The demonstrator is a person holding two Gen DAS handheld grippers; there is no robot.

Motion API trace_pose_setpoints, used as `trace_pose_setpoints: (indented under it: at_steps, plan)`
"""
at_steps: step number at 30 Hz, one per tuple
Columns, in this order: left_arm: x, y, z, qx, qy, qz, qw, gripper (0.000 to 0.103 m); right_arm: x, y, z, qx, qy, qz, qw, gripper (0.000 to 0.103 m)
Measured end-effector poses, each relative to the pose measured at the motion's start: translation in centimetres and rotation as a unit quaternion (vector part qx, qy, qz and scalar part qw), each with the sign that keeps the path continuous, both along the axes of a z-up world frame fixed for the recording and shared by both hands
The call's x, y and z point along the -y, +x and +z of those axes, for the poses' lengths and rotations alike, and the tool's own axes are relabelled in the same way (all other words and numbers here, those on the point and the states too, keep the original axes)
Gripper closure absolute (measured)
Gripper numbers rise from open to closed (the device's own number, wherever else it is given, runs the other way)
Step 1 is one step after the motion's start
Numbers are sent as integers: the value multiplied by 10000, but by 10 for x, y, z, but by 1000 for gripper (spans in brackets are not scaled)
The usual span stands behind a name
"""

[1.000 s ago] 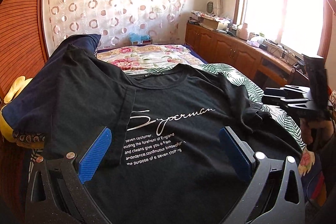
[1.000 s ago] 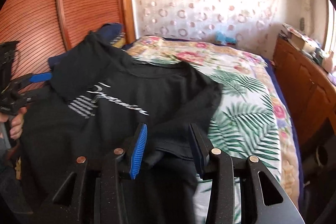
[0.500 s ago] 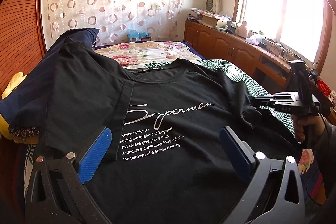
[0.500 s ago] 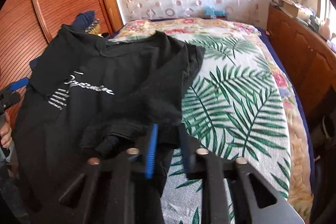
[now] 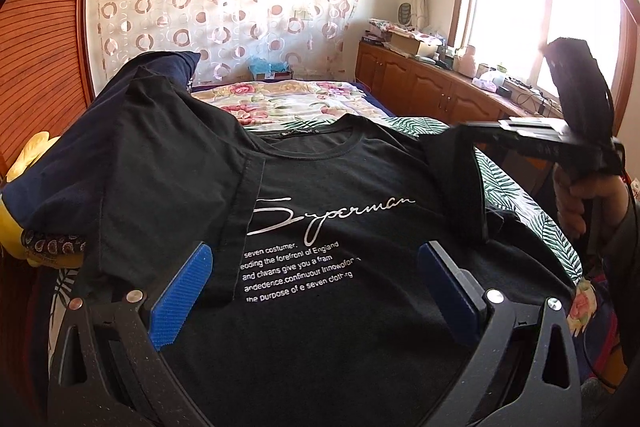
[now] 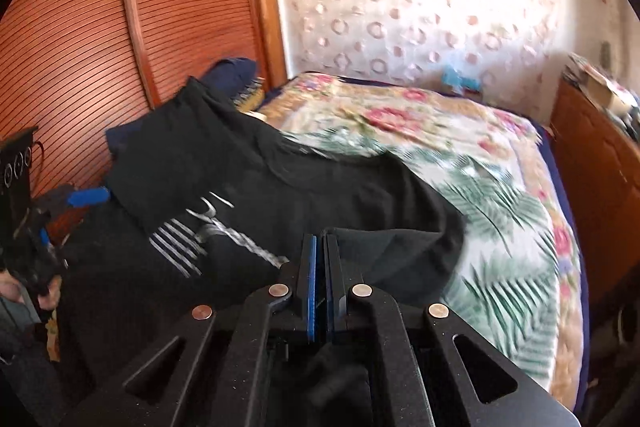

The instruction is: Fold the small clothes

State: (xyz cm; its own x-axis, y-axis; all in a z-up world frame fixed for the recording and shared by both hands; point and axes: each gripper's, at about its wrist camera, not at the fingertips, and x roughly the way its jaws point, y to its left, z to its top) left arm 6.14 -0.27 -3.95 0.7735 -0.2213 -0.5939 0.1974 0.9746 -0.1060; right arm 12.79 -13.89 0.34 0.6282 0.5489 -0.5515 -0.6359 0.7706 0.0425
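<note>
A black T-shirt (image 5: 320, 195) with white "Superman" lettering lies face up on the bed; its left sleeve is folded in over the chest. My left gripper (image 5: 316, 287) is open and empty, low over the shirt's lower front. My right gripper (image 6: 320, 267) is shut on the shirt's right sleeve (image 6: 384, 247) and holds it lifted above the shirt. It shows in the left wrist view (image 5: 460, 131) at the right, with the sleeve (image 5: 452, 183) hanging from it. The shirt also shows in the right wrist view (image 6: 192, 187).
The bed has a floral and palm-leaf cover (image 6: 480, 195). A dark blue garment (image 5: 52, 167) and a yellow item (image 5: 24, 163) lie left of the shirt. A wooden wardrobe (image 6: 80, 47) stands left, low wooden cabinets (image 5: 432, 87) right under the window.
My right gripper closed on the shirt's right sleeve and lifted it up and inward over the shirt. My left gripper stayed open over the shirt's lower front.
</note>
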Motion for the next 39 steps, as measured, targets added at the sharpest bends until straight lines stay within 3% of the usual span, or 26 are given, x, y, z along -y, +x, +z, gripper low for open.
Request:
trace_pose_setpoints:
  at_steps: [6, 10, 19, 24, 35, 39]
  plan:
    - [-5, 0, -1, -19, -44, 70, 10000, 0, -42, 16, 7, 57, 43, 256, 9996, 100]
    - [-10, -1, -4, -43, -57, 97, 9999, 0, -38, 17, 2, 39, 33, 168, 9998, 81]
    - [-7, 1, -7, -53, -123, 60, 9999, 0, 11, -4, -30, -154, -547, -367, 9977, 80]
    - [-1, 0, -9, -92, -59, -26, 9999, 0, 24, -18, -48, -408, -466, -454, 9970, 81]
    - [1, -2, -8, -136, -26, -65, 9999, 0, 29, -37, -62, -515, -458, -583, 9959, 81]
    - [2, -1, -9, -171, -29, -46, 9998, 0, 35, -39, -68, -608, -395, -941, 9929, 80]
